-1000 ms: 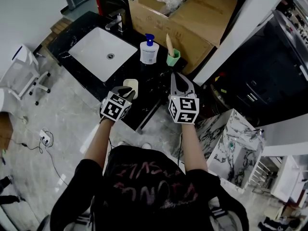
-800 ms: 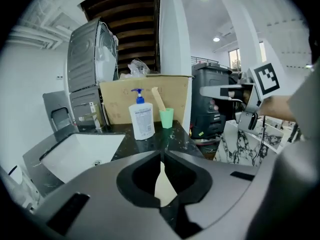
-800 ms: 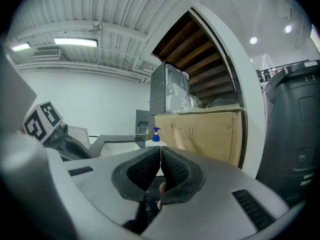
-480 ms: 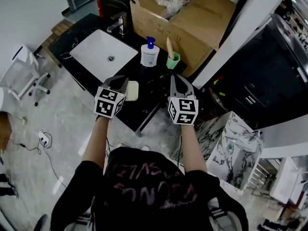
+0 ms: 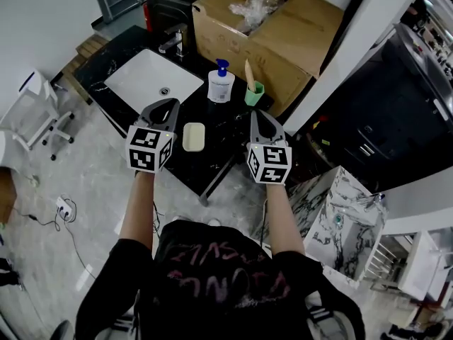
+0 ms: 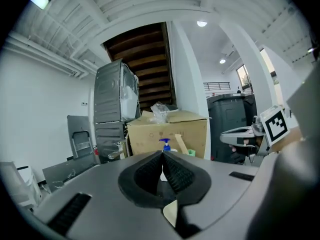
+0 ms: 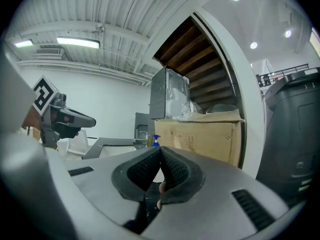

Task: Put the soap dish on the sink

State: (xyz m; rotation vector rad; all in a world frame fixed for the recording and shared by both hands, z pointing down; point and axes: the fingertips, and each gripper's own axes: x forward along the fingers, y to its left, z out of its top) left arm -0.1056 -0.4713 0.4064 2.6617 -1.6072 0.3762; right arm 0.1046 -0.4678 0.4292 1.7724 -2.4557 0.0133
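Observation:
The cream soap dish (image 5: 194, 136) lies flat on the black counter (image 5: 226, 129), to the right of the white sink basin (image 5: 152, 81). My left gripper (image 5: 168, 105) is shut with nothing in it, and it hovers just left of the dish, over the basin's near corner. In the left gripper view its jaws (image 6: 162, 154) meet, and a sliver of the soap dish (image 6: 171, 211) shows below them. My right gripper (image 5: 257, 113) is also shut with nothing in it, right of the dish over the counter's edge. Its jaws (image 7: 160, 151) are pressed together.
A pump bottle (image 5: 220, 83) and a green cup (image 5: 255, 91) stand on the counter behind the dish. The faucet (image 5: 173, 42) is at the basin's far side. A large open cardboard box (image 5: 276, 27) sits behind the counter. A white chair (image 5: 32, 108) stands at the left.
My left gripper has drawn away to the left and off the soap dish, which now lies uncovered on the counter. The right gripper has hardly moved.

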